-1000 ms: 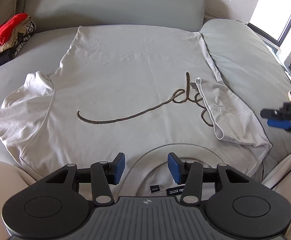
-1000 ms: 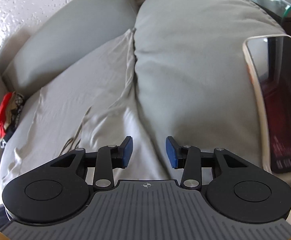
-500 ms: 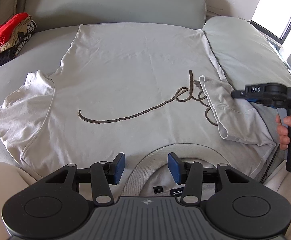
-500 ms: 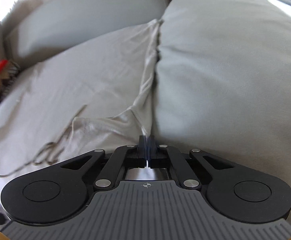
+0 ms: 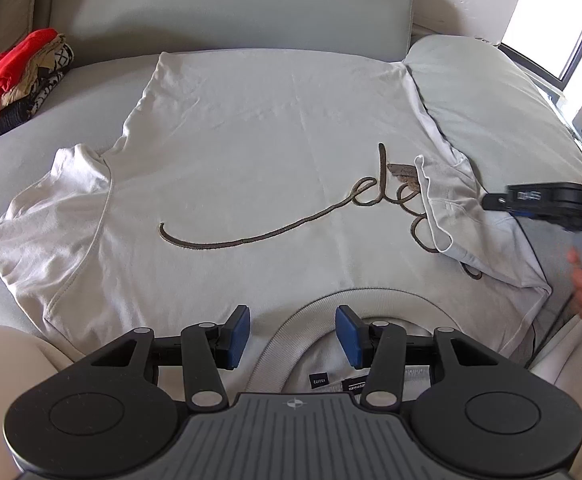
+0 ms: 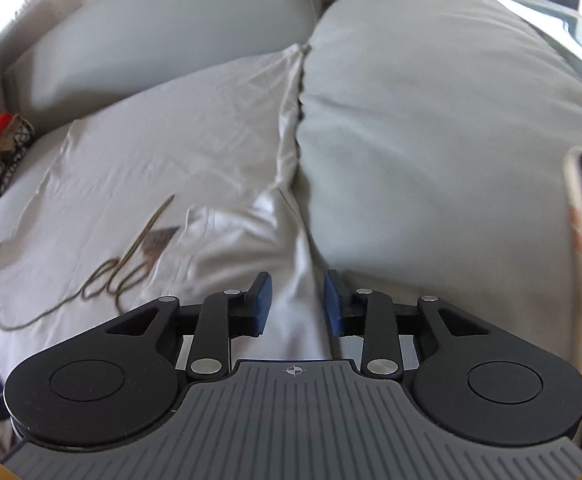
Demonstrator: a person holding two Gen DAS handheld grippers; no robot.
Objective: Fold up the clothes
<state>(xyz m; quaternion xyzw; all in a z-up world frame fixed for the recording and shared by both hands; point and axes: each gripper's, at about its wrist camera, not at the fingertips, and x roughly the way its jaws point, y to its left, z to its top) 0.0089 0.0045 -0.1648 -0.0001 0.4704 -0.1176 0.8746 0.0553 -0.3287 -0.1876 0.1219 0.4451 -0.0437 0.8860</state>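
Our left gripper (image 5: pixel 293 332) hangs wide open over the ribbed collar of the pale grey T-shirt with brown script lettering (image 5: pixel 259 168), which lies spread flat on the grey sofa (image 5: pixel 231 4). Our right gripper (image 6: pixel 294 304) stands parted, empty, with the folded-in sleeve (image 6: pixel 247 240) lying between its blue pads; half a second ago it was clamped shut there.

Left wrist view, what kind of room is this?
Probably a living room at home: a grey sofa with a T-shirt spread on it, a clothes pile, and a window.
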